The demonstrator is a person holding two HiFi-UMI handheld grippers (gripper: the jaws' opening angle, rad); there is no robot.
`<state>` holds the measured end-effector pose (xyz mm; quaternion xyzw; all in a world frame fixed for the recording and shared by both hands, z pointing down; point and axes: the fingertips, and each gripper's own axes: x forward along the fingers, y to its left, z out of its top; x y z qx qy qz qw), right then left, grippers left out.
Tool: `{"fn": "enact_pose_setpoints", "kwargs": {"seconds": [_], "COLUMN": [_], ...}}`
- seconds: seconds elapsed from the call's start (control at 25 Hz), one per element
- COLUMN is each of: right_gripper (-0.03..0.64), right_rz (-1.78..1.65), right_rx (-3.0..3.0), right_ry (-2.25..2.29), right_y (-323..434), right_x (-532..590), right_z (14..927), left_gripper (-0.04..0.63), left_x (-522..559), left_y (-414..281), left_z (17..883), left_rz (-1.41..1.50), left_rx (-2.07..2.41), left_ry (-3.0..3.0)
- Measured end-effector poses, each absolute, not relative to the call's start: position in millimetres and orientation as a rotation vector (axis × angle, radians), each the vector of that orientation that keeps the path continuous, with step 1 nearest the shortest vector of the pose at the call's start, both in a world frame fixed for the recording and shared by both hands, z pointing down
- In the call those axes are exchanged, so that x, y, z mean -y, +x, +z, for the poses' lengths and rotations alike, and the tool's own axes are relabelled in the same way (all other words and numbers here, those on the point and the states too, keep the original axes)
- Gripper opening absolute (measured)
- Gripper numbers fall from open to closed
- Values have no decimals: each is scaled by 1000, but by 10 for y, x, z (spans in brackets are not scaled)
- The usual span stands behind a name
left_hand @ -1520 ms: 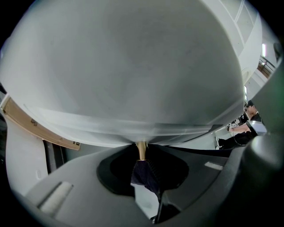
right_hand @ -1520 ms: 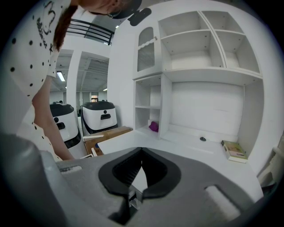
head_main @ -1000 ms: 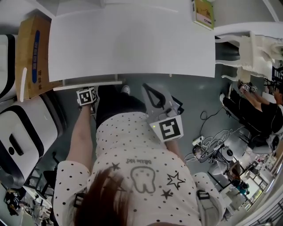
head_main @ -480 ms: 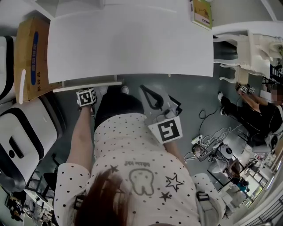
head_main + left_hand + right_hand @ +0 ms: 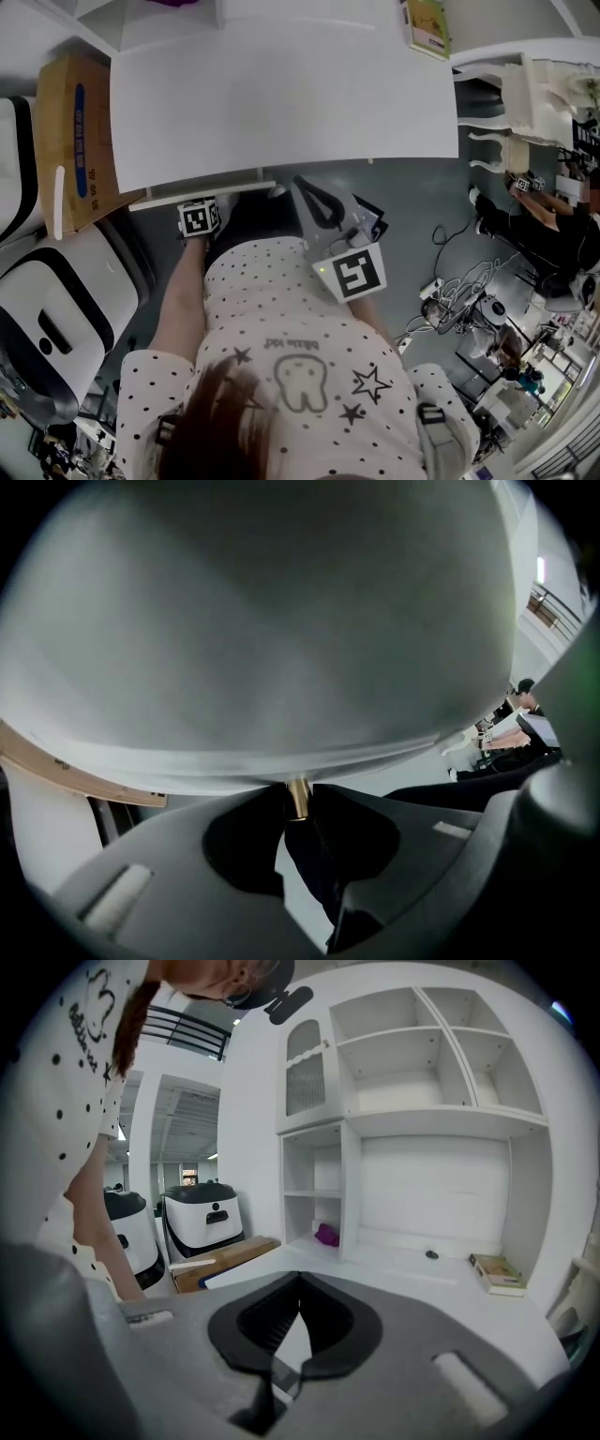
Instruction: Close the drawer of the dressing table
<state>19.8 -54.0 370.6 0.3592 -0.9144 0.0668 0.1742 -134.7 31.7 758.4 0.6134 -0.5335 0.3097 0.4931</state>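
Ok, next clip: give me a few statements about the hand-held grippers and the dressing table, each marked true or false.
1. The brass knob sits between the left hand-held gripper's jaws. True; the jaws touch its sides and have just been opening slightly.
2. The right hand-held gripper holds the book. False: its jaws are together on nothing, and the book lies on the dressing table.
3. A cardboard box stands at the dressing table's left end. True.
4. The purple thing lies on the cardboard box. False: it lies in a shelf compartment.
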Motion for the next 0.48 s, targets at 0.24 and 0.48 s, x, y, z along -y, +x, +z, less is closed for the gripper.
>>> {"fn": "enact_pose_setpoints", "kwargs": {"seconds": [0.24, 0.48], "right_gripper": [3, 3], "right_rz": [213, 184], "right_rx": [2591, 2599], "right_ry": [1007, 961], "right_y": [111, 41], "right_x": [579, 594], "right_z": [3701, 3685], "left_gripper": [95, 95], "left_x": [-279, -271], "left_y": [-1293, -1300], "left_z": [7546, 7491], "left_rz": [776, 765], "left_rx": [1279, 1284], "left_ry": [1523, 1526]}}
